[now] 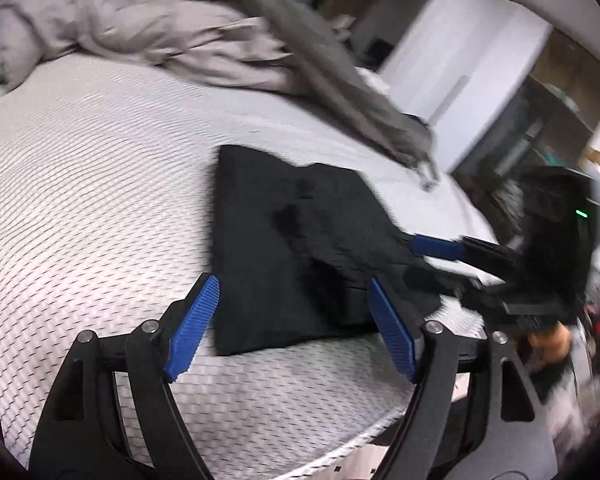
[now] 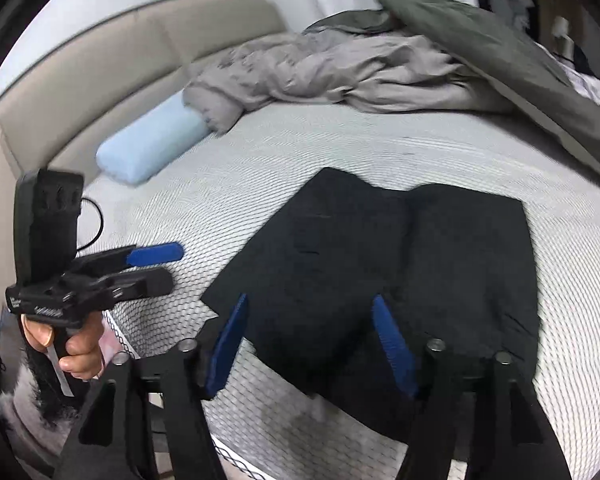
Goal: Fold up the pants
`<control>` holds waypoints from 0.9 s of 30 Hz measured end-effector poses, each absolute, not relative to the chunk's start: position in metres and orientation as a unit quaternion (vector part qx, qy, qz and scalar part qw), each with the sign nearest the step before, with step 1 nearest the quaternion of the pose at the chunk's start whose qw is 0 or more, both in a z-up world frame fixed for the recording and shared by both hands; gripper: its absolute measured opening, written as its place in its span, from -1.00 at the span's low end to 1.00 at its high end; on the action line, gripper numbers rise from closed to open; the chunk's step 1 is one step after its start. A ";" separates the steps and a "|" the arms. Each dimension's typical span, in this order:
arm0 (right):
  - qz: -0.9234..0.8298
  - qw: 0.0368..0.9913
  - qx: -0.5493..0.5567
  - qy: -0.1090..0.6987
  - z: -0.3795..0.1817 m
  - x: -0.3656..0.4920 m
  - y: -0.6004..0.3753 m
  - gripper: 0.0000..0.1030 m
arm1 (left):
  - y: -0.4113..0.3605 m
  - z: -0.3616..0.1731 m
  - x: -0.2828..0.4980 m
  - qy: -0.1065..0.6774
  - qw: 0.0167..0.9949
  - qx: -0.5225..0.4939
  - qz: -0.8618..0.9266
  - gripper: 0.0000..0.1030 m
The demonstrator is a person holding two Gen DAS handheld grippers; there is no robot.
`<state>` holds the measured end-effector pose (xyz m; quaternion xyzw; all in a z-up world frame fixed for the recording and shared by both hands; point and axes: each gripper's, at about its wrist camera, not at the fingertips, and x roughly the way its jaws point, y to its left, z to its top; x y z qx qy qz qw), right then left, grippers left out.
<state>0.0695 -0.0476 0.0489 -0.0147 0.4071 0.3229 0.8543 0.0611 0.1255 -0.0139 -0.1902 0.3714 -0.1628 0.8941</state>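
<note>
- Right wrist view first: the black pants [image 2: 380,264] lie flat near the front edge of the bed [image 2: 260,184], already folded down into a compact, roughly rectangular bundle with a crease running through the middle.
- Right gripper [image 2: 314,344] hangs just above the near edge of that bundle, blue fingers [image 2: 394,346] spread wide, nothing pinched between them — cloth shows under the gap, but the pads are not pressing on it.
- Off to the left of that view, the left gripper [image 2: 156,266] sits clear of the pants over bare mattress, held in a hand [image 2: 76,352]; its fingers look parted and empty.
- Left wrist view agrees: left gripper [image 1: 292,328] wide, its blue fingers [image 1: 192,328] framing the near corner of the pants [image 1: 292,248] without gripping.
- Both views are smeared with motion blur, so fine edges of the fold are hard to judge.
- My read: the folding itself looks essentially done — both grippers empty, the bundle resting on its own.
- What may be left: a last halving, or squaring up the slightly uneven far edge, where one layer steps past the other.
- Rumpled grey duvet [image 2: 340,72] and light blue pillow [image 2: 152,144] lie well apart from the pants, not in the way.
</note>
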 end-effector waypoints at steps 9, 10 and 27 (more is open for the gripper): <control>0.230 0.832 -0.077 0.499 -0.011 0.104 0.016 0.14 | 0.163 -0.043 0.068 0.405 0.887 -0.212 -0.058 0.43; 0.219 0.838 -0.076 0.495 -0.009 0.104 0.012 -0.26 | 0.164 -0.041 0.066 0.402 0.889 -0.213 -0.057 0.43; 0.096 0.871 0.157 0.455 -0.007 0.071 -0.265 -0.66 | 0.096 -0.030 0.089 0.403 0.899 -0.153 -0.077 0.43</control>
